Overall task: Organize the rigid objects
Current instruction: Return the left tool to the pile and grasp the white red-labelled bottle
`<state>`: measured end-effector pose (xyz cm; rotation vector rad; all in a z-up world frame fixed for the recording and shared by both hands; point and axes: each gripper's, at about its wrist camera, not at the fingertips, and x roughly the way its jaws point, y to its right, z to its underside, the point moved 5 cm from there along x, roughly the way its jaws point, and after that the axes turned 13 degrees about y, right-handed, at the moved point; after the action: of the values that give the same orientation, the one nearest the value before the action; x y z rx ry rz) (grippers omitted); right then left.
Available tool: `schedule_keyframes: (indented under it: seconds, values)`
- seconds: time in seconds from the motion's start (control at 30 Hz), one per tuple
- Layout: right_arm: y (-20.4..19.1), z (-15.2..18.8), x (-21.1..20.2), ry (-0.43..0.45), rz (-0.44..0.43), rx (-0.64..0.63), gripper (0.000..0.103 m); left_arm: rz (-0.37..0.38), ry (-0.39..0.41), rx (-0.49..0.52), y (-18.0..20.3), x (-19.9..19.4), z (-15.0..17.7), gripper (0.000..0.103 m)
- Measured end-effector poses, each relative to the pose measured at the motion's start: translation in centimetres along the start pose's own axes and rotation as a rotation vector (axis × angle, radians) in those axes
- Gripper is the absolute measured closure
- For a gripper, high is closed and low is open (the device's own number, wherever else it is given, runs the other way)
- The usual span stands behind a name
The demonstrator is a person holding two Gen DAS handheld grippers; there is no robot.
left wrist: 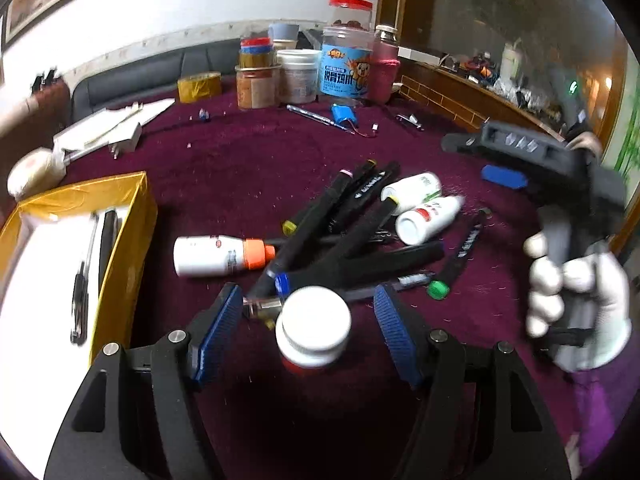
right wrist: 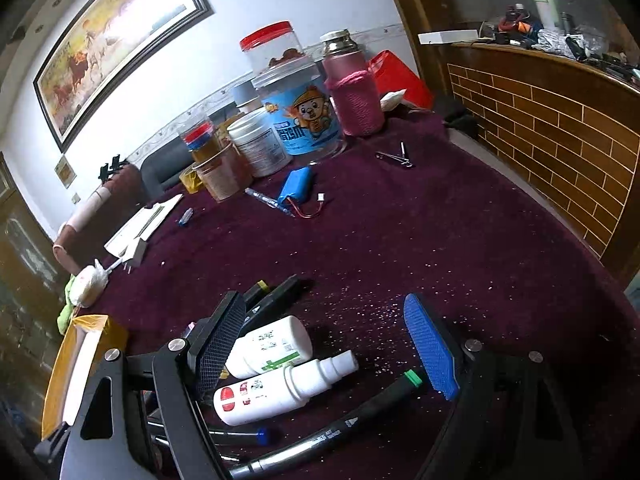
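Observation:
A pile of black marker pens [left wrist: 352, 216] lies on the purple cloth with several small white bottles: one with an orange cap [left wrist: 220, 256], two more [left wrist: 416, 190] [left wrist: 428, 220] at the right. My left gripper [left wrist: 308, 312] is open, its blue pads either side of an upright white-capped bottle [left wrist: 314, 326] without touching it. My right gripper [right wrist: 328, 344] is open above two white bottles [right wrist: 272, 344] [right wrist: 280, 388] and a green-capped marker [right wrist: 360, 412]. It also shows in the left wrist view [left wrist: 516, 148], held by a white-gloved hand.
A yellow box [left wrist: 120, 232] holding pens stands at the left. Jars, a tape roll [left wrist: 199, 86] and a pink flask [left wrist: 385, 68] stand at the back. A blue battery pack [right wrist: 296, 188], nail clippers [right wrist: 396, 156] and a white charger [left wrist: 120, 136] lie on the cloth.

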<state>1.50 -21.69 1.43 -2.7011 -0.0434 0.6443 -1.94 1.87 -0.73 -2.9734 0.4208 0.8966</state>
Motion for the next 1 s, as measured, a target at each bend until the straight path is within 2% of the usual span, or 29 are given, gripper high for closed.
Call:
schedule_keyframes:
  seconds: [0.03,0.3,0.47,0.73,1.0]
  values:
    - [-0.1,0.1,-0.1,-0.002,0.002,-0.004,0.025,0.018,-0.008,-0.023,-0.2,0.2,0.0,0.073]
    - [-1.5,0.7,2.7,-0.042,0.003,-0.037,0.025,0.120,0.004,-0.180,-2.0,-1.2,-0.4,0.073]
    - [-1.6,1.2,3.4,-0.064,0.013,-0.059,0.025,0.147,0.079,-0.226,-3.0,-4.6,-1.8,0.073]
    - [-1.4,1.8,4.1,-0.084,0.055,-0.088,0.025,0.138,0.167,-0.290,-6.8,-9.2,-2.9,0.073]
    - [-0.2,1.9,4.3,-0.100,0.068,-0.030,0.025,0.076,0.241,-0.405,-13.1,-12.7,-2.0,0.072]
